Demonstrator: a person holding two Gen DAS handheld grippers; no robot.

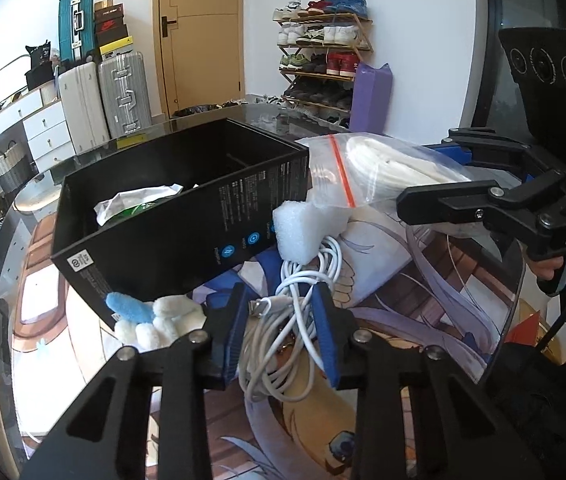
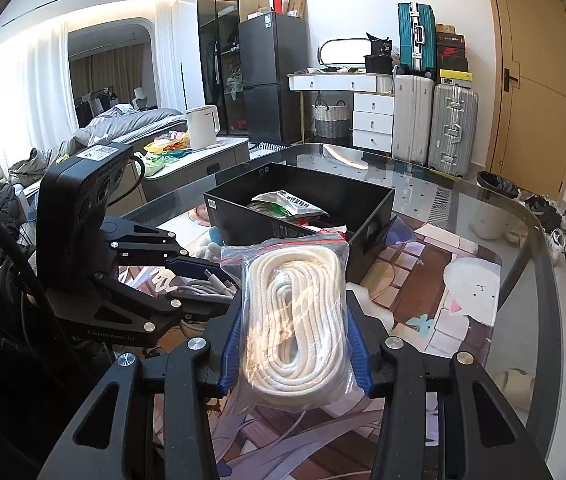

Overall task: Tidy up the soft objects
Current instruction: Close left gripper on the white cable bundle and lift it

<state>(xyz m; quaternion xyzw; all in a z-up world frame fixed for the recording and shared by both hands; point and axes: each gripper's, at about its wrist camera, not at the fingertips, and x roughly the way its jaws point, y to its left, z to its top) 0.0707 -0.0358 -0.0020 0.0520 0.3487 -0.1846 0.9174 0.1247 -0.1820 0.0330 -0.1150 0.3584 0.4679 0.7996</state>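
Note:
My left gripper (image 1: 280,296) is shut on a tangled bundle of white charging cables (image 1: 283,344) that lies on the printed mat. In the right wrist view the left gripper (image 2: 223,284) shows with the cable ends between its fingers. My right gripper (image 2: 295,344) is shut on a clear zip bag of coiled white rope (image 2: 295,320), held above the mat just in front of the open black box (image 2: 283,232). The bag (image 1: 383,168) hangs beside the box's right corner. A green-and-white packet (image 1: 135,204) lies inside the box (image 1: 163,220).
A white foam block (image 1: 303,228) rests against the box, just beyond the cables. A blue-and-white plush (image 1: 151,316) lies at the box's near corner, left of my left gripper. The glass table (image 2: 523,240) curves away at the right. Suitcases (image 2: 451,128) stand behind it.

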